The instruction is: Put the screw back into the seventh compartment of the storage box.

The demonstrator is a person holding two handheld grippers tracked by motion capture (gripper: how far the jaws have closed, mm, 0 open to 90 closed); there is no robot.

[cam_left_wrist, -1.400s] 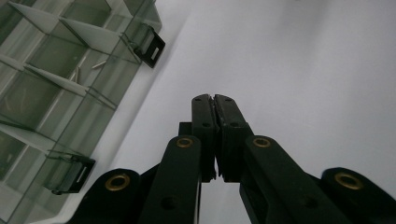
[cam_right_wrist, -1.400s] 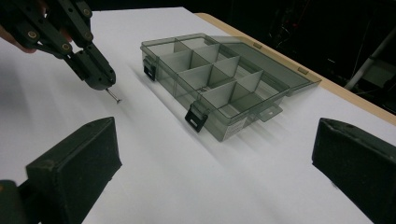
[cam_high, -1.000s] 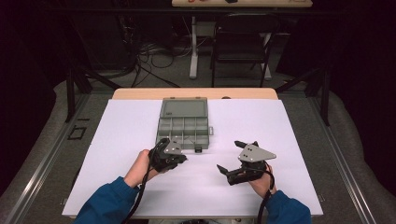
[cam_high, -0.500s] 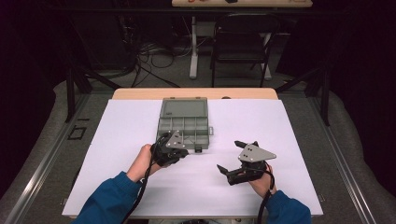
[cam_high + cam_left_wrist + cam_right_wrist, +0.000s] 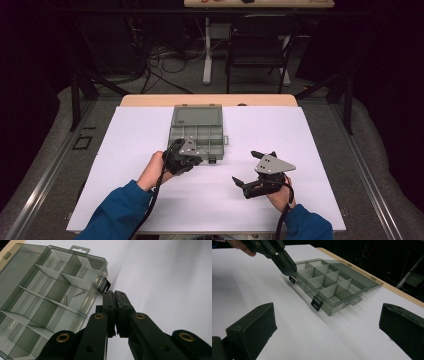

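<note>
Smoky plastic organiser box (image 5: pixel 196 131), lid open, dividers inside

The tabletop (image 5: pixel 150 130) is covered by a white sheet, with a strip of bare pale wood (image 5: pixel 210 100) showing along its far edge. Beyond that edge, well away from the tongs, a dark chair (image 5: pixel 257 50) stands on a grey floor (image 5: pixel 165 82) beside a white table leg (image 5: pixel 206 50). Loose black cables (image 5: pixel 155 55) lie tangled on the floor there (left of the leg). The surroundings are dark; light falls mainly on the sheet. Another pale table edge (image 5: pixel 260 3) crosses the top.
</note>
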